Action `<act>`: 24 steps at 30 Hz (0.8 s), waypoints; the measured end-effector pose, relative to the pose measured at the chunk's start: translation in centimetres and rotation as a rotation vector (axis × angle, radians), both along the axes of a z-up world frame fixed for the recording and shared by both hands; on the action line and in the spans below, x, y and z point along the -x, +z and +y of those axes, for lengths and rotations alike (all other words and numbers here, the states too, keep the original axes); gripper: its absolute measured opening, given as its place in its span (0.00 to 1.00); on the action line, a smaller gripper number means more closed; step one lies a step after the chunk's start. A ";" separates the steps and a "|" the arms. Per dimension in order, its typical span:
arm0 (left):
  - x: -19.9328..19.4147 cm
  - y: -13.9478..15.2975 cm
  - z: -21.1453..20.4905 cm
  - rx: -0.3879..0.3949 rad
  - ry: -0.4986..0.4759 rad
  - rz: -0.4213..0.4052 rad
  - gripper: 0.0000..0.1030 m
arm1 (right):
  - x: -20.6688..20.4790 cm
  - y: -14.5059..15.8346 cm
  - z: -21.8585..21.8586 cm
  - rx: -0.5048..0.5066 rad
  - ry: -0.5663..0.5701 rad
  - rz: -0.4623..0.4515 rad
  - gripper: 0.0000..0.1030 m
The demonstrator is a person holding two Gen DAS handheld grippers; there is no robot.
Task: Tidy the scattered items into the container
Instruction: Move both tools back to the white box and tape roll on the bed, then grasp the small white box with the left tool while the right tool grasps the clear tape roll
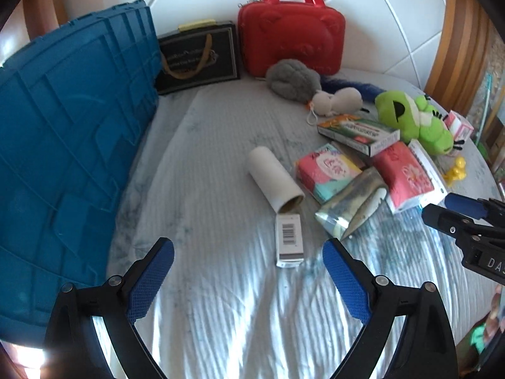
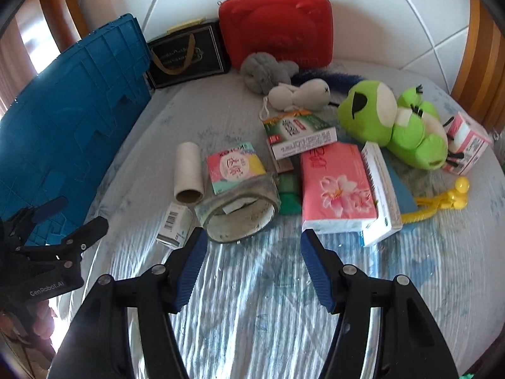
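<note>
Hovering over the bed point(image 1: 221, 300), left gripper point(image 1: 247, 249) and right gripper point(image 2: 254, 237) (both empty) gape.

Bedroom: mattress point(image 1: 221, 158), padded headboard point(image 1: 363, 15)

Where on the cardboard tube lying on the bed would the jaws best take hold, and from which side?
Probably mid-length on the cardboard tube, coming from above with the jaws across its round body. It lies flat on the bed, its left flank clear; packets crowd its right side.

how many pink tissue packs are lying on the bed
2: the small tissue pack lies beside the cardboard tube; the large tissue pack lies right of it, by the white box. Others may be hidden.
</note>
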State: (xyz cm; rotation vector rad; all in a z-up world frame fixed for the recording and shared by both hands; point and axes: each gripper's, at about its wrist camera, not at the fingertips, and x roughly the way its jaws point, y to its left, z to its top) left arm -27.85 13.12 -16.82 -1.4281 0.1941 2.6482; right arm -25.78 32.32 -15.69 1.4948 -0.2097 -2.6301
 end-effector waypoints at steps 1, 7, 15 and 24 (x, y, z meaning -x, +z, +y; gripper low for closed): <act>0.2 -0.5 0.3 0.001 -0.006 -0.009 0.93 | 0.1 -0.5 0.0 0.015 -0.001 -0.012 0.59; 1.2 -3.5 1.5 0.023 -0.025 -0.067 0.84 | 1.7 -2.4 -0.2 0.092 -0.004 -0.057 0.59; 3.2 -7.3 2.4 0.031 -0.047 -0.144 0.77 | 4.2 -5.1 -0.1 0.132 -0.021 -0.118 0.59; 5.8 -10.4 3.5 0.021 -0.084 -0.225 0.71 | 6.9 -6.5 0.3 0.196 -0.051 -0.146 0.59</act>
